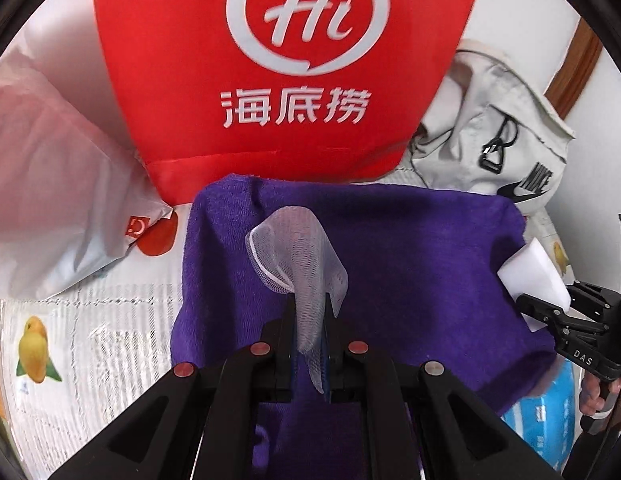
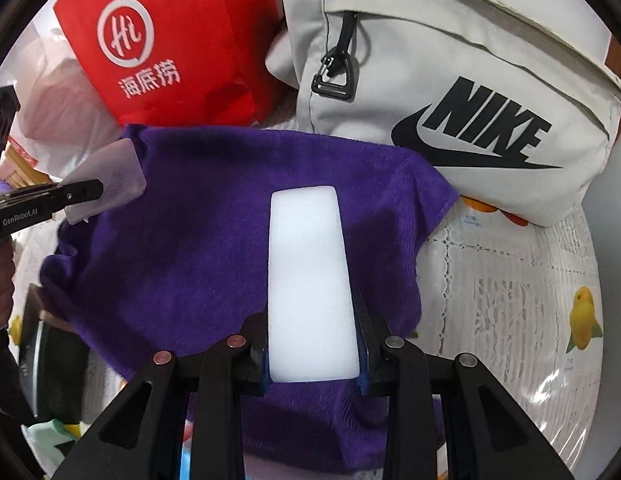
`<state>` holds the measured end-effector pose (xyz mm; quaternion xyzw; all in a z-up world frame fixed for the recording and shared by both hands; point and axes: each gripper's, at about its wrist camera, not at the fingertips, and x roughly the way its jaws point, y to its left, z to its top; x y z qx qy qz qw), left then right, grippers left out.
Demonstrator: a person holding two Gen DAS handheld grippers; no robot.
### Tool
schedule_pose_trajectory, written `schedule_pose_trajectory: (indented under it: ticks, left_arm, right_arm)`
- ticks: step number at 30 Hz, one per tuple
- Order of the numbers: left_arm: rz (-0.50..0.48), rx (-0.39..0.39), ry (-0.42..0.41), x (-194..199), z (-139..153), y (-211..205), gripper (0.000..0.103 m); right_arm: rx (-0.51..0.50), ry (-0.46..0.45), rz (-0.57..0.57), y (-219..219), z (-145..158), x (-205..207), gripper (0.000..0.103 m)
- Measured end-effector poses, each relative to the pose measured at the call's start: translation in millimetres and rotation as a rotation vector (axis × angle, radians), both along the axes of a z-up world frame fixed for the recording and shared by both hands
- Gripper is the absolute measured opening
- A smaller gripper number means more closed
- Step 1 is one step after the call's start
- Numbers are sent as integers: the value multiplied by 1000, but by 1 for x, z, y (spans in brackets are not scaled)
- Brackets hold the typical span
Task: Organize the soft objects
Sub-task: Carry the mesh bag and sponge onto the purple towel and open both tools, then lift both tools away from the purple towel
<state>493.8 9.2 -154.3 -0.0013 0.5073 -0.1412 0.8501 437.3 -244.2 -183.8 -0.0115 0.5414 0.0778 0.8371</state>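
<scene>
The red bag (image 1: 286, 60) is cut at the top edge; the purple towel (image 2: 182, 220) hides the blue packet (image 1: 546, 408) at lower right.

Left gripper (image 1: 308, 304): matte black, angular linkage arms showing reddish round pivot caps, blue-edged pads; side lettering reading "GenRobot.AI". Right gripper (image 2: 312, 320): matching black frame, pink and silver pivot caps, "DAS" showing in white on its side.
</scene>
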Motion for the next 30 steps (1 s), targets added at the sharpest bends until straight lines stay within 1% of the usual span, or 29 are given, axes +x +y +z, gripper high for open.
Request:
schedule_pose_trajectory:
  ticks: [2,5,6,7,8,9,10,11,13,15,19,20,21,22,24,25,28,30]
  left_arm:
    - [2,3,25,5,-7,-1,9]
    - [4,5,37,8,-11,-1,9]
    - [9,7,42,8,-12,0,10]
    - [15,5,45,9,-12,0,15]
    - [20,5,49,10,-13,1,28]
    - [34,9,54,10,-13,3,36]
    - [51,8,53,9,-12,5,52]
    - [56,5,50,8,-10,7,61]
    - [44,2,40,4,-6,7,62]
    - [43,18,38,0,-2,8,64]
    - [44,76,14,-17,11,8,66]
    - [44,85,7,-21,14,7,68]
    - [48,96,-1,-25,17,8,69]
    - [57,105,-12,-31,21,9,70]
    - [66,111,-27,-40,27,10,72]
    - [70,116,-34,-45,30,11,75]
    - [77,128,-48,-59,38,13,75]
    - [80,116,-63,-71,45,16,75]
  right_arm:
    - [2,13,4,2,-3,3,30]
    - [-7,36,13,5,-8,8,31]
    - [-8,36,15,6,-8,9,31]
    - [-7,33,18,7,-9,10,32]
    - [-4,34,22,7,-10,11,35]
    - [-4,41,23,7,-11,12,46]
    - [-5,36,17,7,-11,12,60]
    - [-2,20,11,6,-9,11,67]
    - [37,6,20,4,-5,7,73]
    - [48,-5,10,1,1,1,75]
    - [21,-34,-16,-3,15,-10,76]
    - [16,-45,-24,-4,20,-14,78]
    - [16,-50,-29,-6,23,-18,81]
    - [16,-56,-36,-7,27,-23,82]
    - [19,-72,-50,-7,36,-34,83]
    - [18,-73,-56,-7,40,-39,83]
    - [14,-68,-63,-8,48,-54,83]
    - [35,-105,-67,-6,57,-68,83]
